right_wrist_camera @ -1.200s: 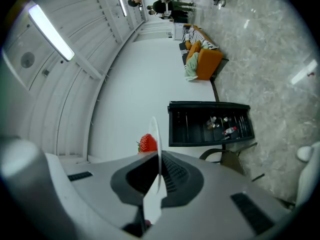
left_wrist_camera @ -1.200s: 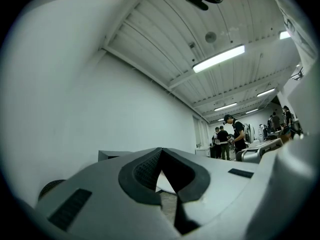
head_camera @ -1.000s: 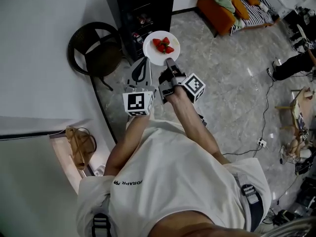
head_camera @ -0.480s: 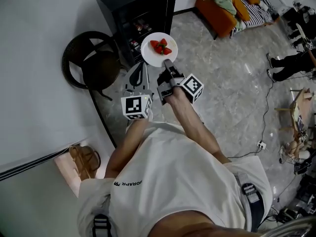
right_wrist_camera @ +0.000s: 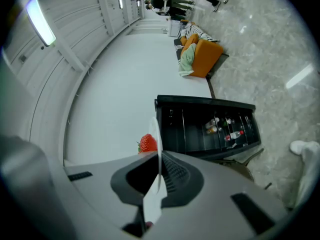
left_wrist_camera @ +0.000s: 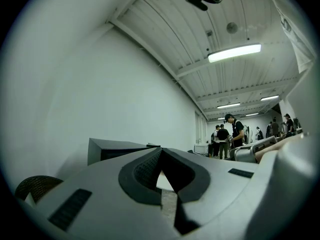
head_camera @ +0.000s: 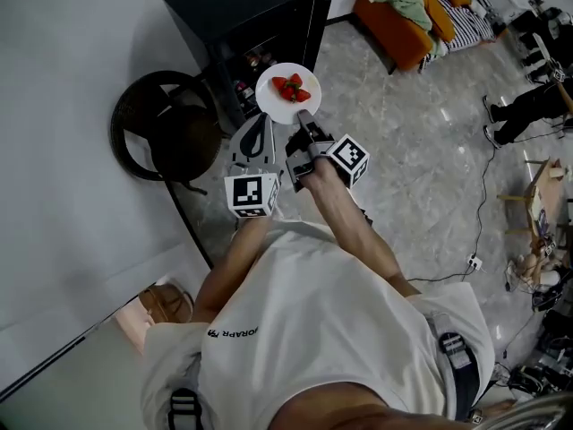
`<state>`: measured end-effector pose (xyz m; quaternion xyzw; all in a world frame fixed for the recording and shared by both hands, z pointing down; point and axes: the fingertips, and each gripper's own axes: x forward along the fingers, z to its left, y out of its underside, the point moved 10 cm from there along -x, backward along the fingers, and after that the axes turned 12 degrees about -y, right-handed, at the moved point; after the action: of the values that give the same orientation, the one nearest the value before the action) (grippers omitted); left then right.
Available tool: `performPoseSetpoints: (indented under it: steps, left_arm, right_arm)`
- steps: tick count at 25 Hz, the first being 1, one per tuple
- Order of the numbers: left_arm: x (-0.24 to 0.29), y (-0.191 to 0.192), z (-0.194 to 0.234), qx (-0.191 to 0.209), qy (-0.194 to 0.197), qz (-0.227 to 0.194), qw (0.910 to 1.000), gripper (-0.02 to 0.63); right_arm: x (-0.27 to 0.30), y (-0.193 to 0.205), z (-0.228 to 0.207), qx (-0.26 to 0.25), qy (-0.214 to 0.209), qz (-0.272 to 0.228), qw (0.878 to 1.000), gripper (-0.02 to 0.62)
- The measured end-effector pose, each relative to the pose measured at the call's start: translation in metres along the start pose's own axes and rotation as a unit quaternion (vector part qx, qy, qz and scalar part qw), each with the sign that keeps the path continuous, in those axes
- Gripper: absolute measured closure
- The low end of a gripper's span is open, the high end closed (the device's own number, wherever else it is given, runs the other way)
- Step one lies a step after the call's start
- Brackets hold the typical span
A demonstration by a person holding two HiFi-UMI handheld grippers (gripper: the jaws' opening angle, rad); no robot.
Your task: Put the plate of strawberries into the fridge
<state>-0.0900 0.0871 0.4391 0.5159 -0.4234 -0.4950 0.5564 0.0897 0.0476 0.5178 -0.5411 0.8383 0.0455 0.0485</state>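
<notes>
**Legible text, head view.** A single line of dark capitals is printed on the near left part of the person's white shirt (head_camera: 304,348). It appears to read "HORAPR", with a small logo beside it, though the first letter is uncertain. The left cube (head_camera: 252,193), on the left hand-held gripper (head_camera: 259,119), and the right cube (head_camera: 349,159), on the right hand-held gripper (head_camera: 303,115), each show square black-and-white coded markers, which are patterns rather than letters. Labels on the bottles (right_wrist_camera: 226,129) inside the black fridge (right_wrist_camera: 205,103), seen in the right gripper view, are too small to read.
</notes>
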Motion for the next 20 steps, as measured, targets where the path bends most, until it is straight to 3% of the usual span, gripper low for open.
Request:
performPoseSetpoints:
  steps: [10, 20]
  left_arm:
    - [0.058, 0.011, 0.04, -0.006, 0.013, 0.018, 0.9997, 0.604]
    - [0.111, 0.006, 0.069, 0.009, 0.022, 0.011, 0.9996, 0.604]
  right_arm:
    - [0.064, 0.001, -0.017, 0.002, 0.022, -0.006, 1.0, 0.577]
    - [0.124, -0.003, -0.025, 0.004, 0.018, -0.014, 1.0, 0.576]
